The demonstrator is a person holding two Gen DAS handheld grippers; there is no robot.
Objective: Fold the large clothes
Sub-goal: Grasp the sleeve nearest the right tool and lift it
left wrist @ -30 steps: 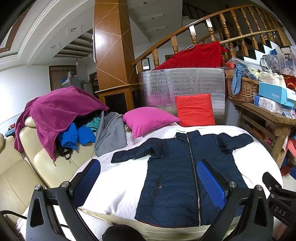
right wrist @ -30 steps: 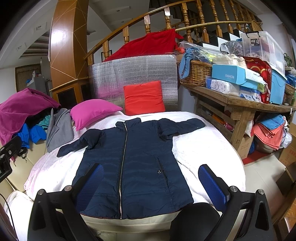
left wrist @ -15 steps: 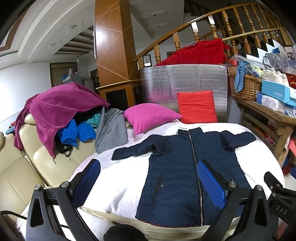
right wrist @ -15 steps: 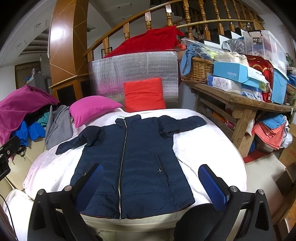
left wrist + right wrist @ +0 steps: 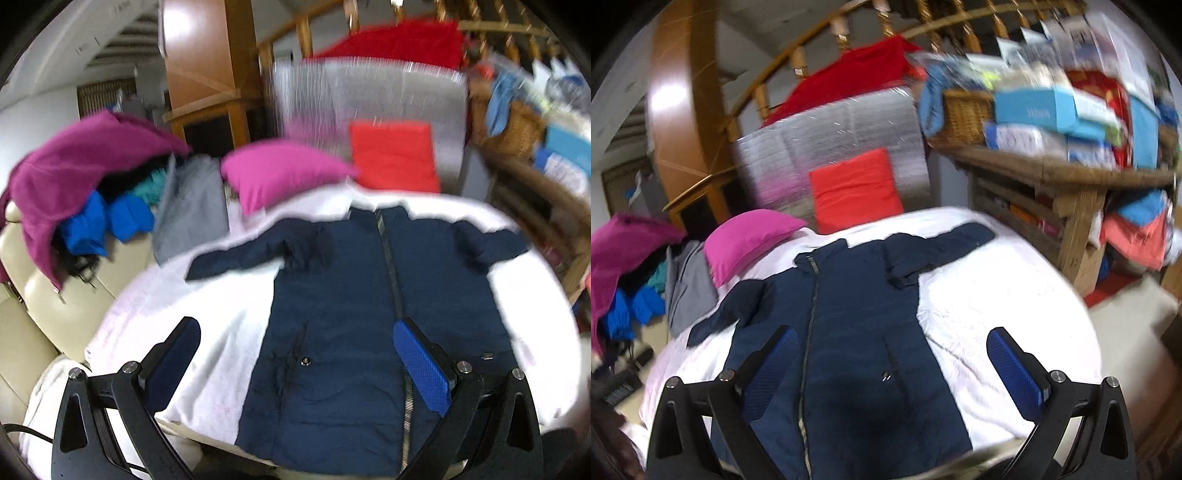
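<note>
A long navy padded coat (image 5: 343, 314) lies flat, zipped, front up, on a white-covered round surface (image 5: 184, 325), sleeves spread out to both sides. It also shows in the right wrist view (image 5: 849, 332). My left gripper (image 5: 295, 354) is open and empty, above the coat's lower left part. My right gripper (image 5: 894, 365) is open and empty, above the coat's lower right part. Both views are blurred by motion.
A pink pillow (image 5: 284, 173) and a red cushion (image 5: 393, 157) lie behind the coat's collar. A pile of clothes (image 5: 85, 184) covers a cream sofa at left. A wooden table (image 5: 1052, 177) with boxes and a basket stands at right.
Both grippers have moved forward and tilted down over the coat, which now looms larger. The right view has also rolled to one side. Both stay open.
</note>
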